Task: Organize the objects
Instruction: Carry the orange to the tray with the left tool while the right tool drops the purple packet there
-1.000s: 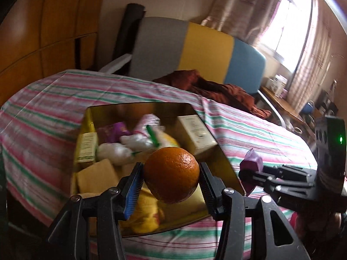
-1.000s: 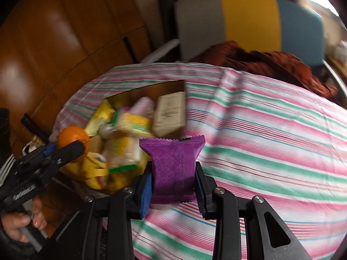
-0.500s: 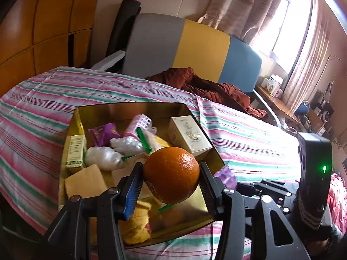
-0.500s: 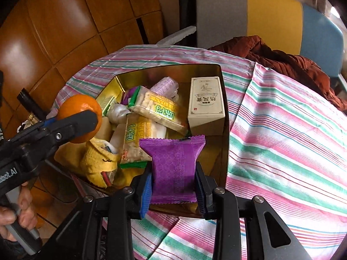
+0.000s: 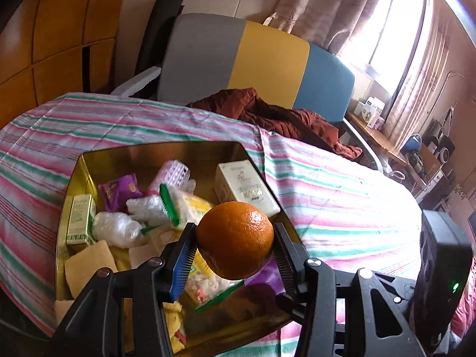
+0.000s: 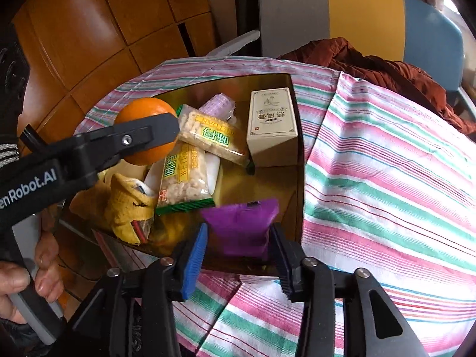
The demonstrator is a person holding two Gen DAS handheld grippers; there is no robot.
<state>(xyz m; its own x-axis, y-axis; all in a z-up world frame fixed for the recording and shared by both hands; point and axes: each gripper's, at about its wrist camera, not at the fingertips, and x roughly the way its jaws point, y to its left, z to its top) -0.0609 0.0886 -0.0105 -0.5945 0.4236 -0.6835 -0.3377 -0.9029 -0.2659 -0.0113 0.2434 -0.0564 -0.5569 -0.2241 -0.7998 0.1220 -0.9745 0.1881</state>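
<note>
An orange [image 5: 235, 238] is clamped in my left gripper [image 5: 234, 229], which hangs above the near part of a gold tin [image 5: 160, 148]. The right wrist view shows the same orange [image 6: 139, 110] over the tin's left side [image 6: 299, 148]. Low over the tin's near right corner, my right gripper [image 6: 239, 229] has its jaws opening. Between them a purple snack packet [image 6: 238, 223] looks blurred and sits low. The blue left pad stands clear of it. That packet [image 5: 264, 276] peeks out below the orange in the left wrist view.
The tin holds a white box [image 6: 272, 125], yellow-green snack packets [image 6: 184, 175], a yellow cloth [image 6: 128, 211] and plastic-wrapped items. It sits on a striped tablecloth [image 6: 386, 178]. A grey, yellow and blue chair [image 5: 253, 59] with a red-brown garment [image 5: 282, 119] stands behind. A hand [image 6: 17, 282] grips the left handle.
My right gripper came in over the tin and sank, and its jaws parted from the purple packet, which dropped lower. The left gripper drifted across the tin with the orange still held.
</note>
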